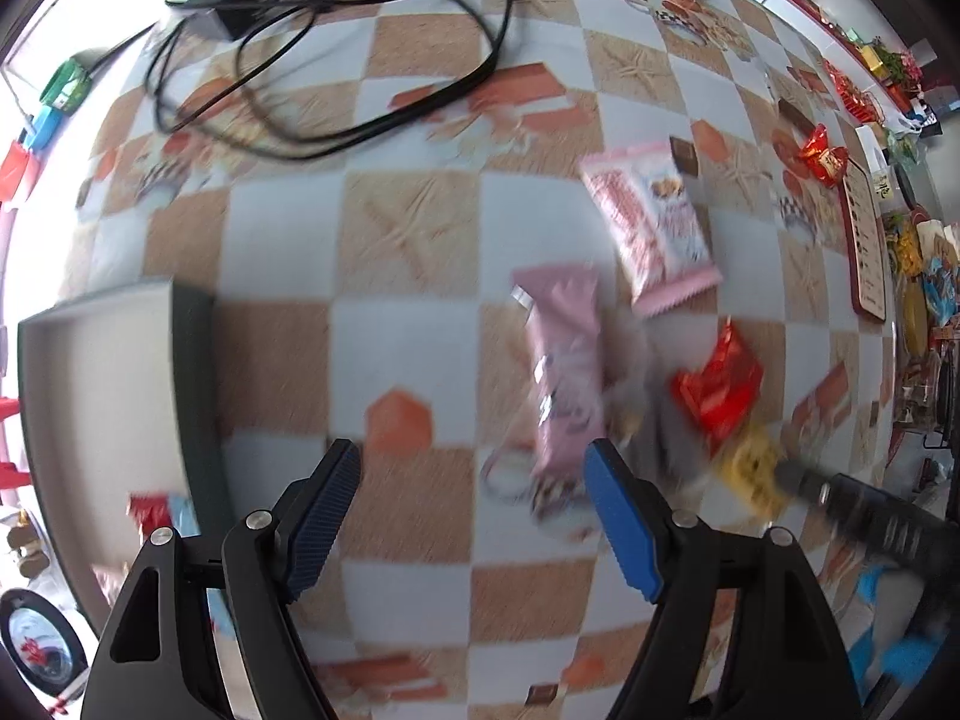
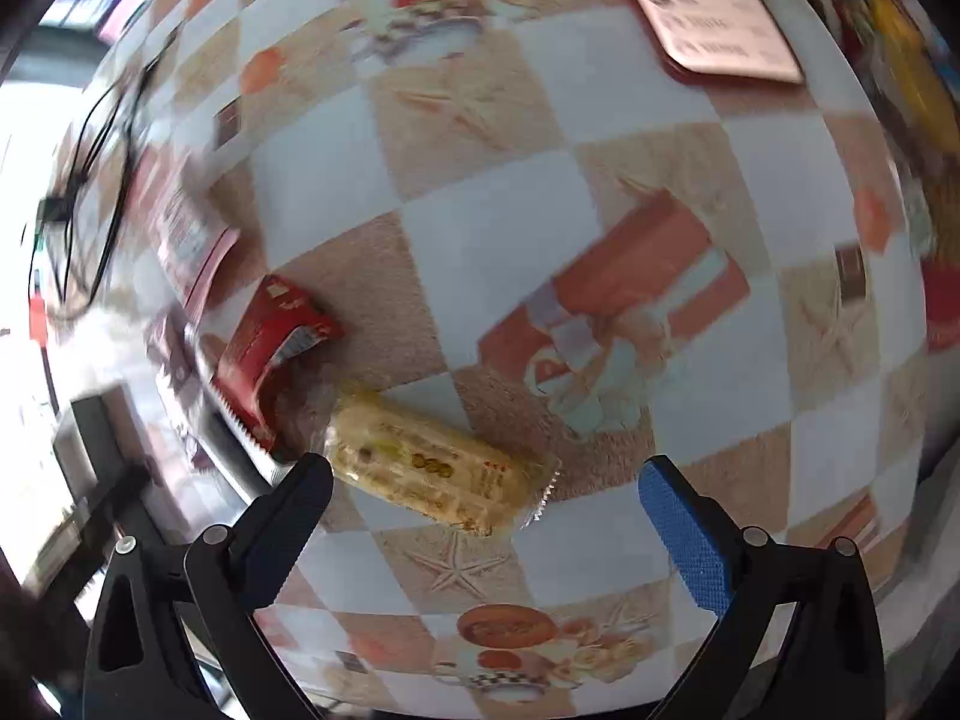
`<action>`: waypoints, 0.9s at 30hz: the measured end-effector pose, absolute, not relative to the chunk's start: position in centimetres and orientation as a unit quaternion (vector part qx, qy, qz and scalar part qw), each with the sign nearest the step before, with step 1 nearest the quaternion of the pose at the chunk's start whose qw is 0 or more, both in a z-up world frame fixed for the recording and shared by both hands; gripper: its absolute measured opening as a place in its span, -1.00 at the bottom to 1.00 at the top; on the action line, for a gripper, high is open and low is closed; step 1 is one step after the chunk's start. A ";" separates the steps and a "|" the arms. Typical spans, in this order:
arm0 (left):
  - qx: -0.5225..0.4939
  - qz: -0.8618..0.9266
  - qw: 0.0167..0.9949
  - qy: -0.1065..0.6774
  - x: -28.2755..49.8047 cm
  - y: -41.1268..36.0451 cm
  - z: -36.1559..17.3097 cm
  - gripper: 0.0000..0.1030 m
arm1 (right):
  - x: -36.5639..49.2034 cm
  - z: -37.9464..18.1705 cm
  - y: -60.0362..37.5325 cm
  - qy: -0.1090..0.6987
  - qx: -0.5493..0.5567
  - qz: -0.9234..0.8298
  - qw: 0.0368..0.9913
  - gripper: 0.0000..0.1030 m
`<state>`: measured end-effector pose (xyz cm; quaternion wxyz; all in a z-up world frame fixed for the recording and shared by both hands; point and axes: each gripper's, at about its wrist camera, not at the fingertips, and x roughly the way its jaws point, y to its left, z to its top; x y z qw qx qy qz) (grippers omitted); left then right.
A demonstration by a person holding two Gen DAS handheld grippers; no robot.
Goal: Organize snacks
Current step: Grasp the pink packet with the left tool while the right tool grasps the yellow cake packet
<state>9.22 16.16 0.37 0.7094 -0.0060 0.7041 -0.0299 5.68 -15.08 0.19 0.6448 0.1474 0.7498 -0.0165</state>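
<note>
My left gripper (image 1: pixel 474 468) is open and empty above the checkered tablecloth. A pink snack bar (image 1: pixel 564 372) lies just ahead of its right finger, with a pink-and-white packet (image 1: pixel 654 228) beyond it, a red packet (image 1: pixel 720 384) to the right, and a yellow snack (image 1: pixel 750 468) by the other gripper's arm. A grey box (image 1: pixel 102 420) at left holds a red snack (image 1: pixel 150 510). My right gripper (image 2: pixel 486 474) is open, its fingers either side of the yellow snack bar (image 2: pixel 432 468), slightly behind it. The red packet (image 2: pixel 270 348) lies to its left.
A black cable and adapter (image 1: pixel 336 42) lie at the far side of the table. A brown menu card (image 1: pixel 864 240) (image 2: pixel 708 6) and more snacks (image 1: pixel 828 156) are at the right. Small colourful boxes (image 1: pixel 54 102) sit at the left edge.
</note>
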 end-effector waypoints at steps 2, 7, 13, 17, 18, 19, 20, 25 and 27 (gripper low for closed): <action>-0.003 -0.037 0.712 0.701 9.9 15.7 0.1 0.55 | 5.3 0.6 -13.4 0.751 0.088 0.025 0.654 1.00; -0.005 -0.028 0.705 0.708 11.2 15.4 -1.7 0.55 | 4.4 -0.1 -10.9 0.750 -0.018 0.059 0.659 1.00; -0.031 -0.035 0.695 0.717 12.4 15.2 -3.2 0.55 | 3.0 -0.4 -6.2 0.740 -0.042 0.084 0.667 1.00; 0.040 -0.009 0.702 0.711 12.8 14.5 -3.8 0.55 | 1.3 -1.3 -2.2 0.740 -0.081 0.097 0.661 1.00; 0.046 -0.003 0.705 0.708 13.0 14.9 -3.9 0.55 | 0.5 -1.2 -1.3 0.741 -0.086 0.097 0.659 1.00; 0.043 -0.001 0.704 0.709 13.1 15.2 -4.1 0.55 | 0.6 -1.5 -1.1 0.742 -0.090 0.097 0.657 1.00; 0.038 -0.001 0.702 0.711 13.1 15.5 -4.3 0.55 | 0.7 -1.9 -0.9 0.743 -0.092 0.097 0.655 1.00; 0.052 -0.028 0.701 0.711 13.5 15.5 -4.7 0.55 | 0.8 -3.7 -0.4 0.742 -0.111 0.103 0.653 1.00; 0.083 -0.047 0.698 0.710 13.7 14.2 -5.3 0.55 | 1.1 -4.3 0.7 0.742 -0.114 0.105 0.653 1.00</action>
